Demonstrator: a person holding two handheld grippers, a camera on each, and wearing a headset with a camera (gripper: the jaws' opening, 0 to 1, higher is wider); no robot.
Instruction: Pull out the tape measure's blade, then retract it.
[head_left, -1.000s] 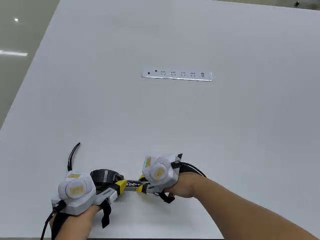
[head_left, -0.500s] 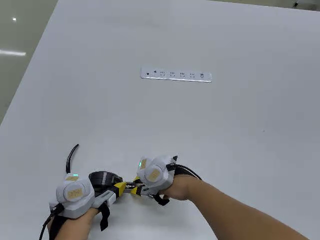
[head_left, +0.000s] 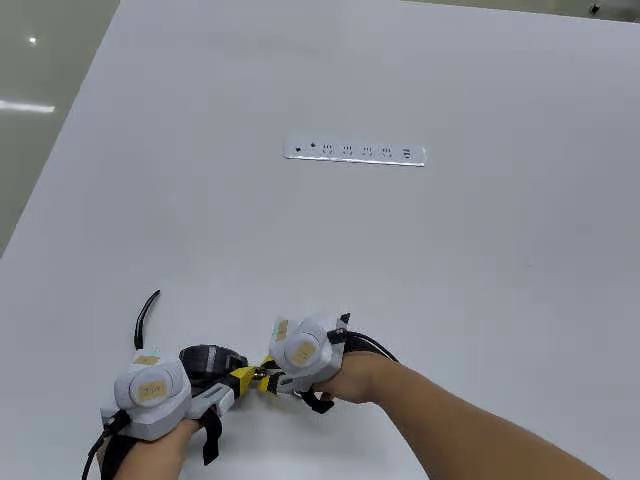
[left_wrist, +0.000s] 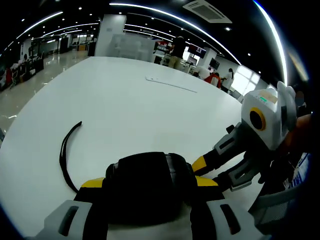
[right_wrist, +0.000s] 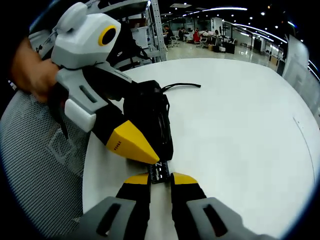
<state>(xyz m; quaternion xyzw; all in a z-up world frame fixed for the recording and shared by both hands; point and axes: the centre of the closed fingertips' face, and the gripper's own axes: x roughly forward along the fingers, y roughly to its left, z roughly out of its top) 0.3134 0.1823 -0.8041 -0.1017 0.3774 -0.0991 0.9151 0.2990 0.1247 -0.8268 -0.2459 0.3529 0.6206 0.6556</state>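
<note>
**mk:** Head view first. The right gripper (head_left: 268, 380) sits a lot closer to the left gripper (head_left: 238, 379) than it did a second ago, and their yellow tips are nearly meeting. The stretch of blade that showed between them back then is almost gone. My read is the pull-out is done and the blade is feeding back in.

**jo:** Agreed. Where's the tape measure (head_left: 210, 360) itself?

**mk:** Down by the near edge of the table (head_left: 480, 250), resting on it as far as I can tell, held at the left tips. Its strap (head_left: 144, 315) curls off to the left.

**jo:** In the left gripper view the jaws are clenched on the black tape measure (left_wrist: 150, 182), with a yellow pad on each side. The right gripper (left_wrist: 202, 164) pokes in from the right, close by.

**mk:** In the right gripper view the jaws are pinched on the end of the blade (right_wrist: 160, 172). Only a short bit of it runs between them and the tape measure (right_wrist: 150, 112).

**jo:** Room-wise?

**mk:** There's loads of bare table ahead and to the right, and the power strip (head_left: 355, 152) is well apart on the far side. The near edge is the tight spot, since the hands are right at it. I'd guess the last bit of the retract needs no extra space, just a gentle let-go so the hook doesn't snap home.
</note>
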